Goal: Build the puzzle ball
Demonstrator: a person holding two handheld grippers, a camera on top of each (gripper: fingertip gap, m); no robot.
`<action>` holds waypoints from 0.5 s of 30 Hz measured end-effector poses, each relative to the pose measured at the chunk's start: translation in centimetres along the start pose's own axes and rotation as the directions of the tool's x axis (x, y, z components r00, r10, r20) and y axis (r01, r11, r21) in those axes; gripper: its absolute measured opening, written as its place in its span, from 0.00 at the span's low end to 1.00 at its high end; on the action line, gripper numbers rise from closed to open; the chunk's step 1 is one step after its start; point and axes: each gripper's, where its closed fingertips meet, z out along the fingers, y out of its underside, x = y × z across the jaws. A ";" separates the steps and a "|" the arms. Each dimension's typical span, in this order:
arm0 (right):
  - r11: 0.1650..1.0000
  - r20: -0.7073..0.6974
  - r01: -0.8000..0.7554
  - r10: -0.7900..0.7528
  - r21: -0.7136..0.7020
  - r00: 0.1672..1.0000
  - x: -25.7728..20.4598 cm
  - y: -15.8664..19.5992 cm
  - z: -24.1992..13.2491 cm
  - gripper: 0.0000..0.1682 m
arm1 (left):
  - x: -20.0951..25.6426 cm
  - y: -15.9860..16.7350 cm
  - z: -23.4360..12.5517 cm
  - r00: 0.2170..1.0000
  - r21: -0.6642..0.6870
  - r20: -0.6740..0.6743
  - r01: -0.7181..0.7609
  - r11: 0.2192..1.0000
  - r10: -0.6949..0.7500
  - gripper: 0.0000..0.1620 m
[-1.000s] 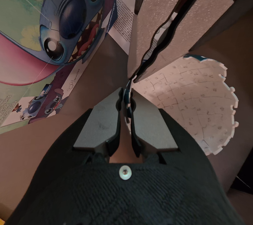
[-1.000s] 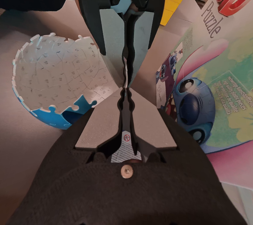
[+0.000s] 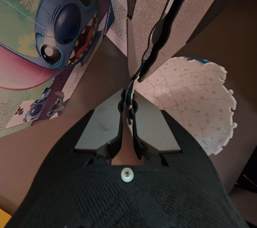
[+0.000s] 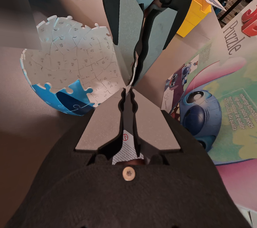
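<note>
Left gripper: clenched on a puzzle piece, which stands edge-on between its grey fingers; the piece shows a dark teal face and a white edge
Right gripper: fingertips drawn close together, tip to tip with the left gripper; seen from the left wrist view it comes down from the top and its tips pinch the upper end of that same piece, though whether this is one piece or two joined cannot be told
Gripper alignment: the two point at each other nose to nose, the piece bridging the small gap between them, held above the table
Half ball: a partly built bowl-shaped shell resting on the table, open side tilted toward the cameras, white numbered inside, blue outside, toothed rim unfinished; it lies just behind and beside the meeting grippers, apart from the held piece
Puzzle box: flat on the table on the opposite side of the grippers from the shell, with a blue cartoon creature printed on it
Printed sheet: white paper under the right gripper, next to the box
Yellow bin: far side of the table, behind the left gripper
</note>
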 end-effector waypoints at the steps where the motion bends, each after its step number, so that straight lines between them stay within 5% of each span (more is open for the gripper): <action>1: 1.000 -0.006 -0.001 0.001 0.003 1.000 0.1 0.0 0.0 0.02 | 0.0 0.0 0.0 1.000 -0.004 0.005 0.000 1.000 0.000 0.02; 15: 0.986 0.011 -0.166 0.166 0.011 0.986 0.3 0.1 0.3 0.00 | 0.3 -0.3 0.1 1.000 0.009 0.014 -0.022 1.000 0.021 0.01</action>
